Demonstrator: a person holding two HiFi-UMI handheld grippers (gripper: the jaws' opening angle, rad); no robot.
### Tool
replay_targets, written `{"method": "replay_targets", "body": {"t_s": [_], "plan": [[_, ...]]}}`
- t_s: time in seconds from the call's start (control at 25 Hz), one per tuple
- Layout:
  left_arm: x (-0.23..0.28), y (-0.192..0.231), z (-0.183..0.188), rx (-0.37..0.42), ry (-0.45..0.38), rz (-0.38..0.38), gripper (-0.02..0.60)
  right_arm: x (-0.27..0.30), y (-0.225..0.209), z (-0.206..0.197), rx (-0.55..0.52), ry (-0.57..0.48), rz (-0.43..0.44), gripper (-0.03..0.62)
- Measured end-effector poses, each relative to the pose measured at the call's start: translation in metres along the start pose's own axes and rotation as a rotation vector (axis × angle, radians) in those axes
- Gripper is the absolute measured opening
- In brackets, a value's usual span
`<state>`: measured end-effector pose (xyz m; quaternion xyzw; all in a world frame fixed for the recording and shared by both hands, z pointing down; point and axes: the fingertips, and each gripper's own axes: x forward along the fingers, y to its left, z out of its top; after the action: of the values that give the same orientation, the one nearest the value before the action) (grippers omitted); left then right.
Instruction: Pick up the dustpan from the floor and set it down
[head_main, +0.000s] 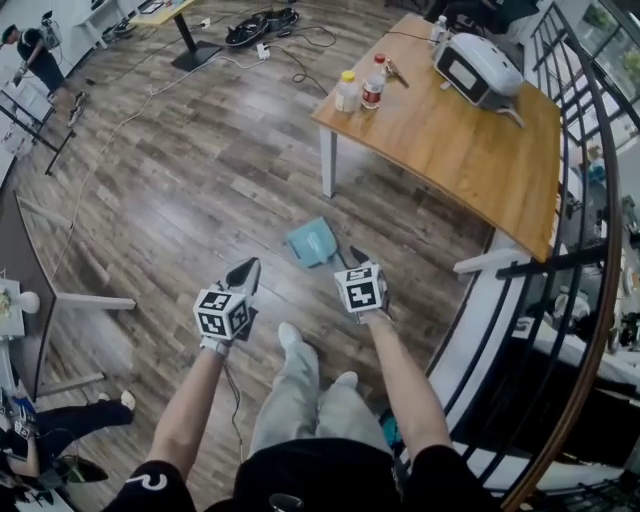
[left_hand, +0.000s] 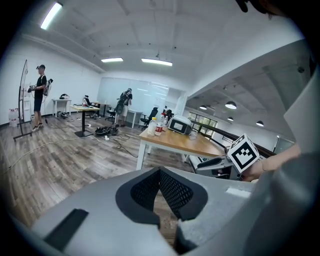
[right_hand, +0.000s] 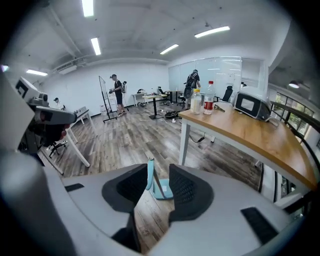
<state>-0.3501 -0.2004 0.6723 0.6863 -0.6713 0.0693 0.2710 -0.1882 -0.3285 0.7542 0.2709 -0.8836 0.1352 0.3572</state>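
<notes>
A light blue dustpan (head_main: 312, 242) rests on the wood floor just ahead of my feet, its thin handle rising toward my right gripper. My right gripper (head_main: 357, 258) hovers well above it with its jaws open. In the right gripper view the dustpan (right_hand: 162, 189) shows small through the gap between the pads, its upright handle (right_hand: 150, 172) close to the left pad, and nothing is gripped. My left gripper (head_main: 247, 268) hangs further left over bare floor. Its pads (left_hand: 172, 192) meet at the tips, so it is shut and empty (left_hand: 160, 171).
A wooden table (head_main: 450, 130) stands beyond the dustpan with two bottles (head_main: 360, 88) and a white appliance (head_main: 478, 65). A curved black railing (head_main: 560, 250) runs along the right. My shoes (head_main: 290, 335) are below the grippers. A cable (head_main: 130, 115) trails across the floor.
</notes>
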Motion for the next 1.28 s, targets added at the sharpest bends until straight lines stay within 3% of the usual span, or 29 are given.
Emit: {"method": "replay_targets", "body": {"t_s": [0.36, 0.64, 0.92, 1.28], "plan": [[-0.058, -0.092, 0.014, 0.082, -0.06, 0.0, -0.002, -0.138, -0.021, 0.002, 0.032, -0.128, -0.023, 0.025], [-0.12, -0.147, 0.029, 0.09, -0.122, -0.01, -0.002, -0.24, -0.016, 0.0, 0.058, -0.192, -0.032, -0.003], [-0.164, -0.175, 0.034, 0.102, -0.154, -0.009, -0.002, -0.306, -0.003, 0.003, 0.027, -0.272, -0.038, -0.003], [-0.184, -0.186, 0.041, 0.062, -0.176, -0.023, -0.002, -0.339, 0.003, 0.014, 0.002, -0.328, -0.034, -0.004]]}}
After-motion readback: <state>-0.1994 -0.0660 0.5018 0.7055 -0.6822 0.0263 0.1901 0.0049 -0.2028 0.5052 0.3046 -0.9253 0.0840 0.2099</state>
